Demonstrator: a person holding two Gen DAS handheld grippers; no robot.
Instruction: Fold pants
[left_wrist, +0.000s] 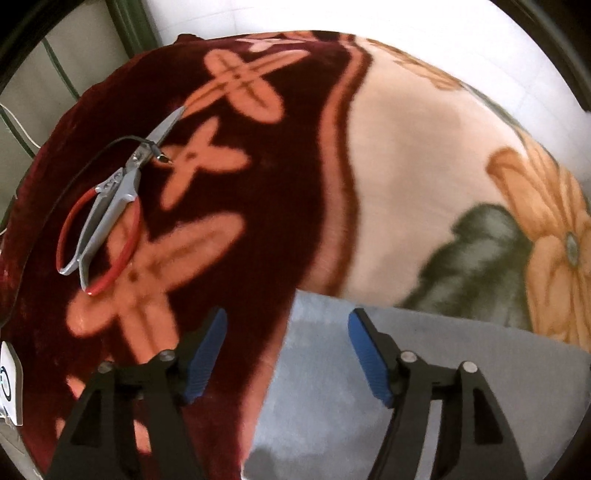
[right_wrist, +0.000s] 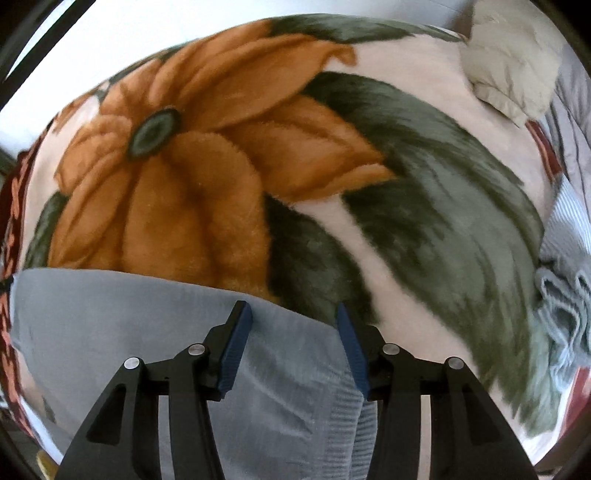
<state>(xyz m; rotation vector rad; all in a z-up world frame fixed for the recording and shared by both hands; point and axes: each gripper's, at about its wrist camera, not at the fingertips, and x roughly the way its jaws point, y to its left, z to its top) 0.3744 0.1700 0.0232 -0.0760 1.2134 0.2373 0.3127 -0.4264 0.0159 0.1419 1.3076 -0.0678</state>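
Observation:
The grey-blue pants (left_wrist: 351, 387) lie flat on a plush flowered blanket (left_wrist: 406, 166). In the left wrist view their left corner sits below my left gripper (left_wrist: 288, 317). That gripper points steeply down, open, its blue pads wide apart and holding nothing. In the right wrist view the pants (right_wrist: 110, 325) fill the lower left, and a ribbed hem shows near the right finger. My right gripper (right_wrist: 291, 310) hangs over the pants' far edge, open. The cloth lies flat between its pads, which do not press on it.
Metal snips with a red loop (left_wrist: 107, 214) and a thin black cable (left_wrist: 110, 144) lie on the blanket's dark red border, left of the pants. A beige cloth (right_wrist: 509, 74) and crumpled grey garments (right_wrist: 565, 306) sit at the right. A white card (left_wrist: 9, 384) shows at the left edge.

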